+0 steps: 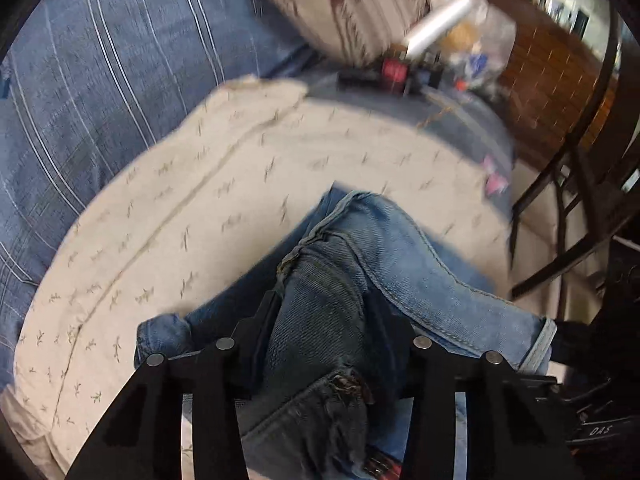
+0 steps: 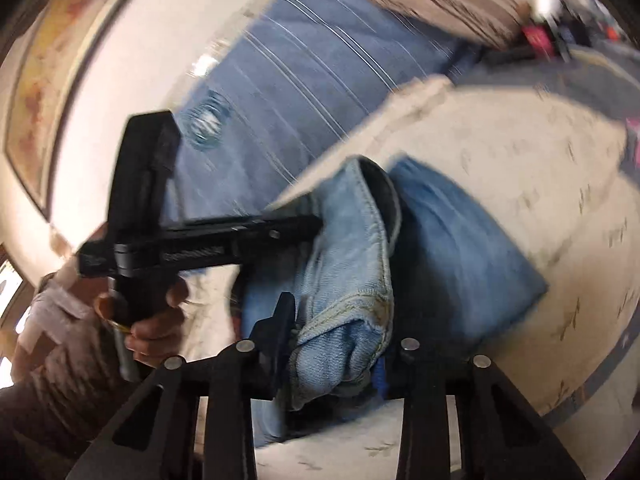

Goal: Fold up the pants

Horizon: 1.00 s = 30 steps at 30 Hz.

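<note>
A: From the left wrist, our left claw [image 1: 320,320] is clenched on the jeans [image 1: 360,248]; a bunched fold of denim fills the gap between its fingers, with a frayed tear just behind them. The rest of the jeans trails ahead and to the right of the claw, across the cream sheet [image 1: 200,184].

B: How will they handle, do we think?

A: Soft but thick, we judge, and fairly heavy for cloth. Seams and hems are the stiffest parts, so those or the waistband are where we'd take hold; the torn patch looks weak. Beyond the claw lies a blue striped quilt [image 1: 100,80], a striped pillow [image 1: 352,8] and blurred clutter [image 1: 440,64] far ahead. A dark chair frame [image 1: 560,220] stands off to the right. Nothing sits on the sheet where the jeans would lie.

B: And the right wrist?

A: Our right claw [image 2: 332,344] is also gripping the jeans [image 2: 360,280], pinching a hemmed, rolled edge between its fingers. A darker blue part of the jeans lies on the sheet [image 2: 540,168] ahead and right.

B: Anything in the way?

A: The left claw, seen here from outside, reaches in from the left, its tip touching the same denim just ahead of ours, held by a hand [image 2: 152,320]. The two tools are close, so we'd mind them colliding. The picture is blurred, so finer detail we cannot tell.
</note>
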Motion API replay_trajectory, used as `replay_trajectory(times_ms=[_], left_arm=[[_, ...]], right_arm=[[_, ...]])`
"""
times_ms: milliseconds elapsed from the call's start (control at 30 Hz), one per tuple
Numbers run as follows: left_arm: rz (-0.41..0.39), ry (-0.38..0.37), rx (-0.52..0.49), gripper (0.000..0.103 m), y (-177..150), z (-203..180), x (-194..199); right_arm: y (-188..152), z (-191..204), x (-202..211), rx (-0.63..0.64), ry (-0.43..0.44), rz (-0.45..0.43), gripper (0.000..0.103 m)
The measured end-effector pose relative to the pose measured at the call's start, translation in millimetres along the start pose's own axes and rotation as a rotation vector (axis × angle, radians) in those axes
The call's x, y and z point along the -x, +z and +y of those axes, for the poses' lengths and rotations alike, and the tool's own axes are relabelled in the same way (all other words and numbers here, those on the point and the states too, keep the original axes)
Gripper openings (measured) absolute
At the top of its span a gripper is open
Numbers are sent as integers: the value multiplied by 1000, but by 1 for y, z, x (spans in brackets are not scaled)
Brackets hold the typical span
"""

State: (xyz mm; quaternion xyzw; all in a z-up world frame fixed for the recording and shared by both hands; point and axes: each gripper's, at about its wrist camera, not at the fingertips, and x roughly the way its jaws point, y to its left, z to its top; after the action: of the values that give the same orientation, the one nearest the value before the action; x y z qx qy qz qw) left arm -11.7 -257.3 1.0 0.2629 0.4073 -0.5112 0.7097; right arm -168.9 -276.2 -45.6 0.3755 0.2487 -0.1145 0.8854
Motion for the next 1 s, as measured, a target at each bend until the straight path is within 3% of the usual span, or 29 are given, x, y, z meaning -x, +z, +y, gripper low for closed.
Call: replay_trajectory(times_ms=[100, 200, 267, 300, 333, 400, 433, 567, 600, 667, 700, 767, 900, 967, 1000], left_arm=[[-72, -5, 42, 40, 16, -7, 16], [-59, 7, 106, 40, 22, -13, -2], [13, 82, 117, 42, 18, -18, -37], [33, 164, 119, 45, 12, -19, -58], [21, 191, 109, 50, 9, -21, -64], [-38, 241, 68, 50, 0, -30, -58], [-38, 244, 65, 50, -1, -32, -53], [-71, 186, 171, 50, -11, -17, -7], [-94, 166, 233, 52, -19, -5, 10], [-141, 163, 400, 64, -40, 22, 36], [-151, 153, 494, 65, -54, 37, 44], [-119, 95, 616, 63, -79, 57, 46], [-19, -3, 735, 64, -99, 78, 16], [42, -29, 758, 62, -88, 88, -13], [83, -29, 775, 58, -85, 93, -26]], right_arm=[[15, 5, 19, 23, 8, -75, 31], [28, -17, 22, 8, -63, -106, 31], [28, -45, 12, -52, -124, -63, 31], [25, -61, 3, -77, -168, -20, 32], [20, -72, -6, -92, -190, 22, 34], [12, -78, -5, -111, -173, 11, 37], [14, -74, -2, -104, -169, 11, 44], [30, -63, 18, -107, -130, -34, 56], [38, -60, 24, -108, -140, -76, 61], [56, -52, 30, -80, -149, -116, 63], [63, -46, 28, -62, -155, -121, 65], [84, -36, 10, -17, -166, -80, 82], [103, -28, -50, 51, -227, 91, 83], [105, -30, -76, 60, -259, 140, 76], [105, -30, -90, 70, -265, 198, 30]])
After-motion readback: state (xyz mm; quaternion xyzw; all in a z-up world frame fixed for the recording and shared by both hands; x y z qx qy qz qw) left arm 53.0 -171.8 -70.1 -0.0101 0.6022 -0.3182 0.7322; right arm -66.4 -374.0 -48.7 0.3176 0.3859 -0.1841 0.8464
